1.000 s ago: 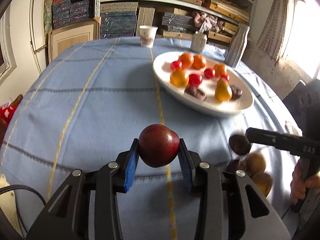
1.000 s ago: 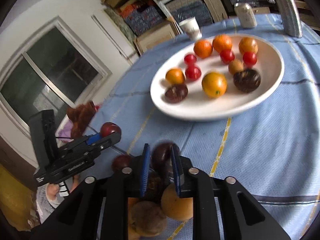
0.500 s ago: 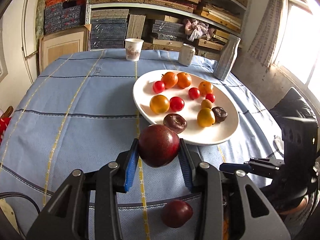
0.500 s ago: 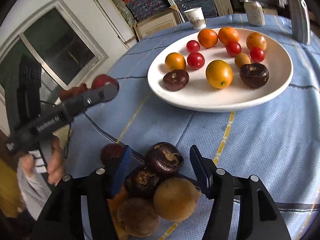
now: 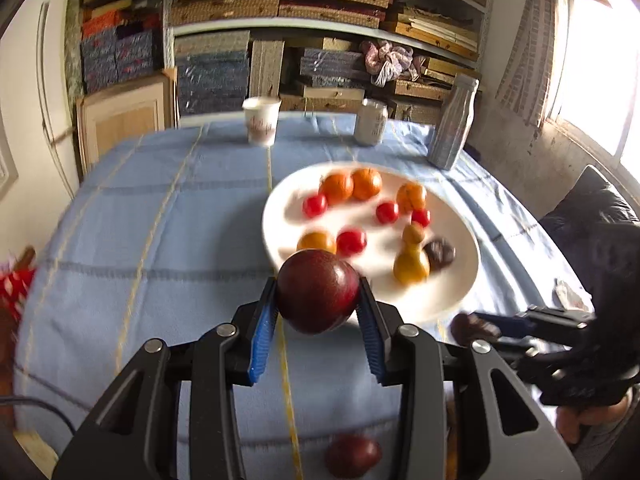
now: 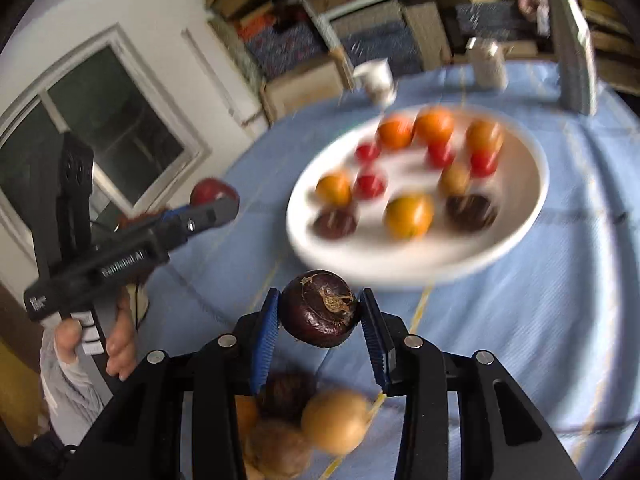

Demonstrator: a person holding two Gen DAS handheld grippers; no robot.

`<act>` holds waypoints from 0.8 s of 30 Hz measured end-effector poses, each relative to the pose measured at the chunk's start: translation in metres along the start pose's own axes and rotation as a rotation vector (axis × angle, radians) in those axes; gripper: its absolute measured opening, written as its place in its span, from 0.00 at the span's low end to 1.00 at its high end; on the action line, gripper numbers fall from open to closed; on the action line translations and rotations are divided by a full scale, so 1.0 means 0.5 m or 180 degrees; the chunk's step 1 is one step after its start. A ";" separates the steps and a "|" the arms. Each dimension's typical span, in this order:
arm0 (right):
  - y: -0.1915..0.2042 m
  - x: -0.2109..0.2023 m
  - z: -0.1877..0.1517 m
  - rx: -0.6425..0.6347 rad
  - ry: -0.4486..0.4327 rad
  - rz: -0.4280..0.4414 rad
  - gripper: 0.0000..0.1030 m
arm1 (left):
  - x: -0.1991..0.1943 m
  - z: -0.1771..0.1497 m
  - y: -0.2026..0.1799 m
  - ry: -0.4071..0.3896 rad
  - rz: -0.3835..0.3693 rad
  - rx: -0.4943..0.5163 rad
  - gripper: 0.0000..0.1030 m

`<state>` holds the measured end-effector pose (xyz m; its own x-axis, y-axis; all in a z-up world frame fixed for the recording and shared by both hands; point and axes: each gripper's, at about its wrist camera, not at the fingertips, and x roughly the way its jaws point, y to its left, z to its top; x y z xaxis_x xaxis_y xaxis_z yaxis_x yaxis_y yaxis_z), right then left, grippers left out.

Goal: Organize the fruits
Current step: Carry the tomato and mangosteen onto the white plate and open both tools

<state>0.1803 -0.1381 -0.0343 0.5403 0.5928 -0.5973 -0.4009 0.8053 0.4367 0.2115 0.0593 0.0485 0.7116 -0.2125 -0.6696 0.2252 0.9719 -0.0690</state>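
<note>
My left gripper (image 5: 318,286) is shut on a round dark red fruit (image 5: 316,296), held in the air just short of the white plate (image 5: 452,300). The plate holds oranges, small red fruits, yellow ones and dark wrinkled ones. My right gripper (image 6: 320,298) is closing its jaws on a dark purple wrinkled fruit (image 6: 320,314); both blue pads touch it and it hangs above the pile of brown and tan fruits (image 6: 336,420) on the cloth. In the right wrist view the left gripper (image 6: 216,200) shows at the left, before the plate (image 6: 400,256).
A paper cup (image 5: 261,120), a can (image 5: 370,122) and a grey bottle (image 5: 454,128) stand at the table's far edge before packed shelves. One dark red fruit (image 5: 352,456) lies on the blue cloth near the front edge. A black chair (image 5: 600,208) is at the right.
The right gripper opened over the pile, then closed around the dark purple fruit and lifted it. The left gripper rose and carried its red fruit closer to the plate.
</note>
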 end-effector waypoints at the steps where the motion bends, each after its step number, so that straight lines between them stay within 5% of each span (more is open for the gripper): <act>1: -0.003 -0.010 0.025 -0.0002 -0.0064 -0.0065 0.40 | 0.004 0.016 -0.003 -0.0016 0.0000 0.0005 0.37; 6: -0.024 -0.006 0.101 0.0041 -0.0226 -0.0323 0.40 | 0.078 0.082 -0.009 -0.0021 0.0030 -0.0116 0.37; 15: -0.101 0.101 0.128 0.0268 -0.0264 -0.0475 0.41 | 0.209 0.077 0.028 0.0242 0.0070 -0.0350 0.38; 19: -0.125 0.102 0.137 0.0427 -0.0410 -0.0372 0.51 | 0.209 0.074 0.037 0.0161 0.0068 -0.0374 0.64; 24: -0.106 0.062 0.135 0.0399 -0.0545 -0.0262 0.63 | 0.177 0.085 0.038 0.0061 0.0009 -0.0409 0.68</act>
<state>0.2683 -0.1622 -0.0302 0.6894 0.5083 -0.5160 -0.2609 0.8388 0.4778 0.3072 0.0544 0.0193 0.6991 -0.2088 -0.6839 0.1351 0.9777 -0.1605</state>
